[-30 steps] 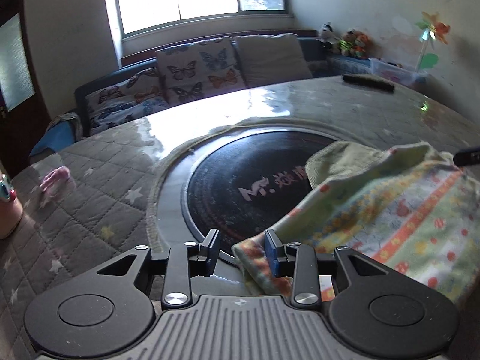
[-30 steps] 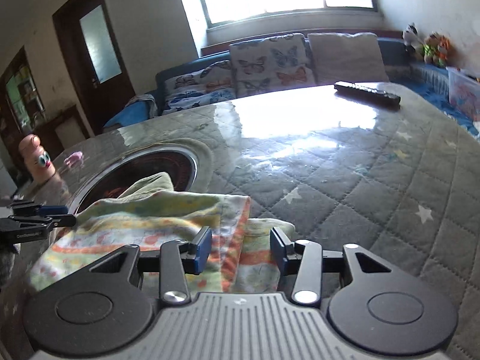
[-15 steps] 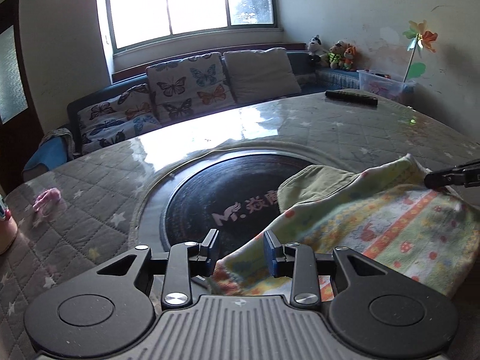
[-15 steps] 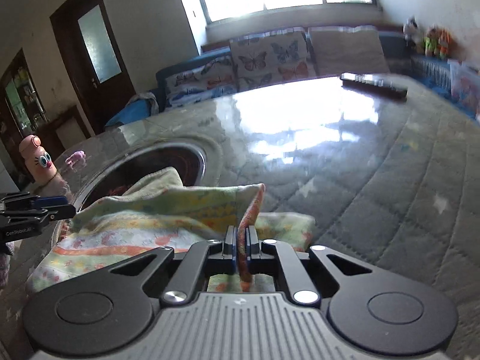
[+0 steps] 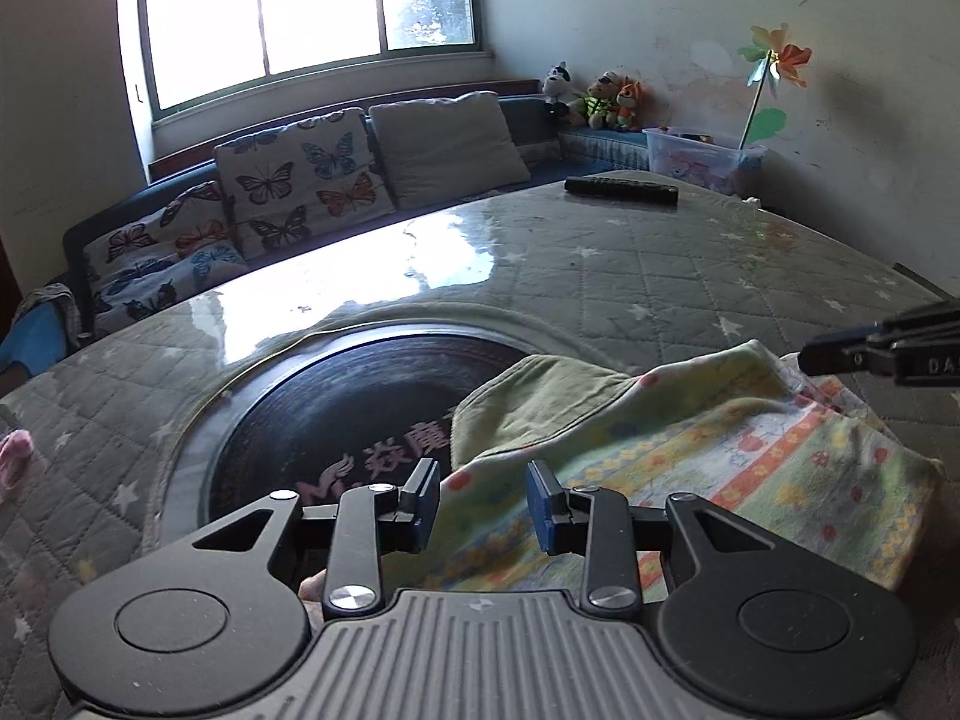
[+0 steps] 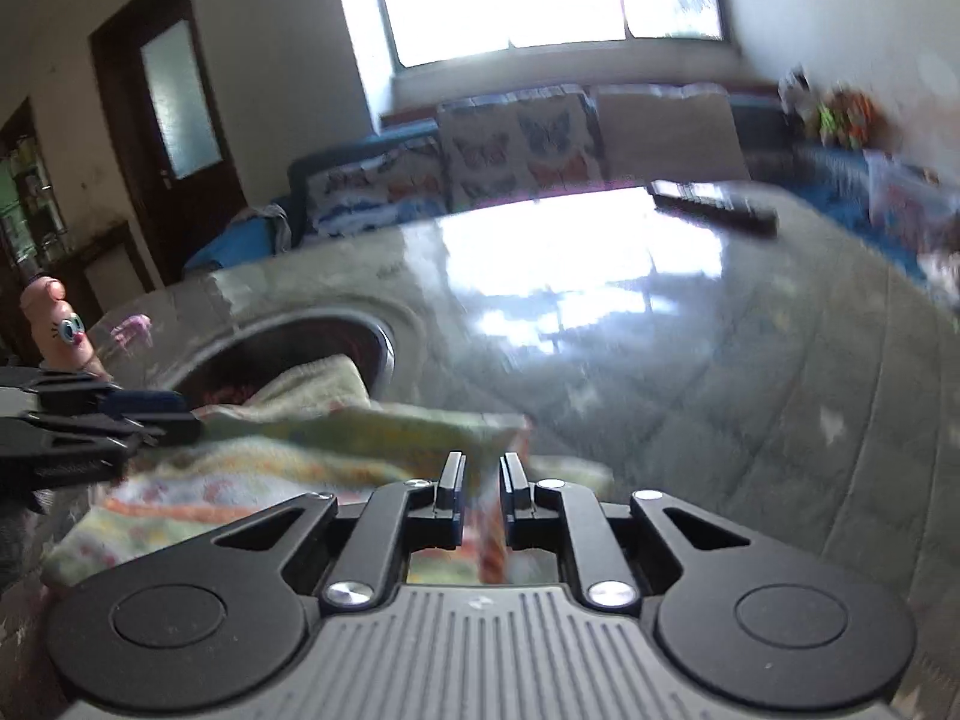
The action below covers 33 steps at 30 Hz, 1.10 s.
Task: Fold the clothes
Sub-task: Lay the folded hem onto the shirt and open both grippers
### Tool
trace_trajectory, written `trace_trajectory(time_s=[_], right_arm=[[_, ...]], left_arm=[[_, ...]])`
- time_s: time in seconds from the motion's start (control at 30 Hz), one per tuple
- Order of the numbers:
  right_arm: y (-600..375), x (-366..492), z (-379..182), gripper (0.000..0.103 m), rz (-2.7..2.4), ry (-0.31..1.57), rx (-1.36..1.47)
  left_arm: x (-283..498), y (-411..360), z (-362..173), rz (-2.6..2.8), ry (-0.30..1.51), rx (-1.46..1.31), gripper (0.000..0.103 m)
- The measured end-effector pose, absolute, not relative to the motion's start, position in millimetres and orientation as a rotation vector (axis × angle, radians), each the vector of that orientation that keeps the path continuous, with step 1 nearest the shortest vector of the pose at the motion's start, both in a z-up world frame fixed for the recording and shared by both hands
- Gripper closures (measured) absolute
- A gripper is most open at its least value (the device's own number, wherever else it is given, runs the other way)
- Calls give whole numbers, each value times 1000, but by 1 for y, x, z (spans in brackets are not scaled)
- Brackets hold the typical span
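Green-and-yellow printed cloth (image 5: 690,450) lies on the quilted table cover (image 5: 630,276), one end draped over the rim of the dark round inset (image 5: 348,414) in the tabletop. My left gripper (image 5: 482,501) has its fingers spread apart, the cloth's near edge lying between them without being pinched. My right gripper (image 6: 478,483) has its fingers drawn close on a raised fold of the cloth, with a narrow gap left; the view is blurred, so I cannot tell how firm the hold is. A black remote (image 5: 621,189) rests well apart at the table's far side.
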State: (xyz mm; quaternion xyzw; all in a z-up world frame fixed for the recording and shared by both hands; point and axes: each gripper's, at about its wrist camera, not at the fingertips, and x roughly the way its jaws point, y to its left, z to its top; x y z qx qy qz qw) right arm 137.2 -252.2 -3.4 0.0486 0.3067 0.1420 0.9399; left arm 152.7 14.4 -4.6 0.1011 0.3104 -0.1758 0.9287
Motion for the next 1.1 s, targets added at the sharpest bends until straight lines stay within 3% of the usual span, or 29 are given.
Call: trace_trajectory(time_s=[0.5,0.63,0.83,0.93,1.1], right_arm=[[-191,197,-27,91,406,713,37],[-201,196,-29,82,385,716,76],[-202,176,-20,80,418,675,47],[-190,166,-19,68,460,660,0],[-174,150,-23,61,512,653,-79]], left_arm=[[174,3,-20,-369,681,177,68],[170,3,-19,-363,672,175,63],[161,3,-15,-355,654,175,61],[152,-1,-14,-362,641,189,60],[134,-8,-13,-379,617,220,59]])
